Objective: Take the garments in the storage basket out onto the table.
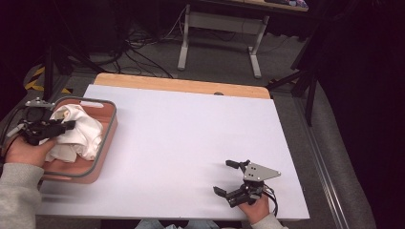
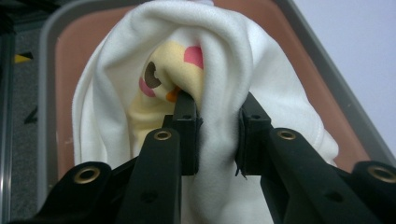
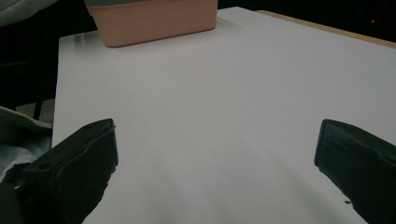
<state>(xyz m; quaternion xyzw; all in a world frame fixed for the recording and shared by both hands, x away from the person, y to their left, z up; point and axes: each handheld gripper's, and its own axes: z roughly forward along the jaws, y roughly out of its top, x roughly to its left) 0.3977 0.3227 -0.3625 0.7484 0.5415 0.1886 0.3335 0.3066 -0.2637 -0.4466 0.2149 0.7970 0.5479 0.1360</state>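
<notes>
High view: at nine o'clock on the white worktop (image 1: 181, 138), the left gripper (image 1: 67, 126) reaches into the pink basket (image 1: 106, 143) and pinches the white garment (image 1: 79, 133) bundled inside. The right gripper (image 1: 228, 177) rests at five o'clock, fingers spread, holding nothing.

Left gripper view: the fingers (image 2: 187, 126) clamp a thick fold of the garment, a yellow cartoon print (image 2: 173, 70) showing. The step looks like lifting it out; next it must rise above the basket's grey rim (image 2: 46, 70).

Right gripper view: bare worktop stretches to the basket at twelve o'clock, so there is ample room to lay the garment down.
</notes>
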